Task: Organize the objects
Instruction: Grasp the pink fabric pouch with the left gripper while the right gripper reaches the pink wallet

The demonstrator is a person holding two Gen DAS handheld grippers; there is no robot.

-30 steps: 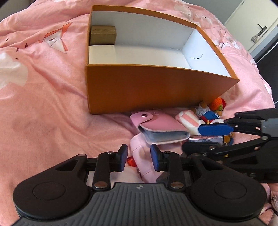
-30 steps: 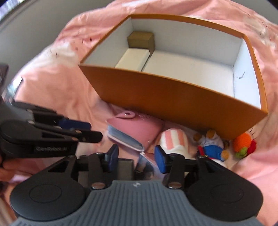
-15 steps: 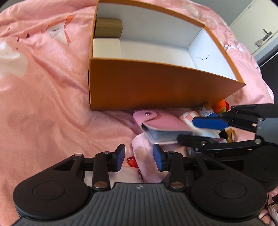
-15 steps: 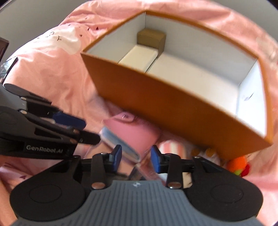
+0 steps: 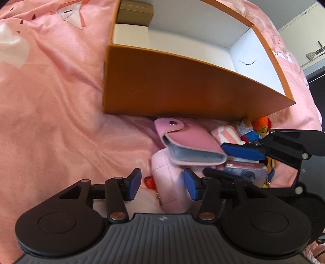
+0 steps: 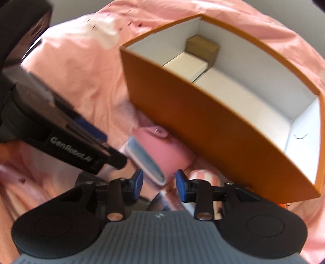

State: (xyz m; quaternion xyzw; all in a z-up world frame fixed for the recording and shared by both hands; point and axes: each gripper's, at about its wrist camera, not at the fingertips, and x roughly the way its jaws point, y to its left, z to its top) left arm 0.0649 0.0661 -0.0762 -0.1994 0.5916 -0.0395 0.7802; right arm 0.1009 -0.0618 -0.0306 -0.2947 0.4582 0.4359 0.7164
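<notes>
Hovering low over the pink bedsheet (image 5: pixel 50 113), the left gripper (image 5: pixel 160 186) had its blue-padded jaws spread apart and empty, with a pale pink pouch (image 5: pixel 168 182) and a small red piece (image 5: pixel 149 182) lying on the sheet between and just beyond them. Just past the pouch, a pink snap-flap card holder (image 5: pixel 189 142) rested partly on top of it, its grey page edges facing the camera. The right gripper (image 5: pixel 227 160) reached in from the right side of the left wrist view, its jaws parted with one blue pad just beside the holder's right end and the lower finger near a small printed box (image 5: pixel 247 172); it gripped nothing. In the right wrist view its own jaws (image 6: pixel 159 182) stood open and empty, with the card holder (image 6: pixel 160 150) just ahead. Right of the holder lay a pink-and-white striped item (image 5: pixel 225 134), a small doll in blue (image 5: pixel 251 134) and an orange crocheted toy (image 5: pixel 262 123), all close against the near wall of the orange box (image 5: pixel 182 91). That box sat open on the sheet, white inside, and held a white block (image 5: pixel 130 36) and a brown cardboard box (image 5: pixel 136 12) in its far left corner
</notes>
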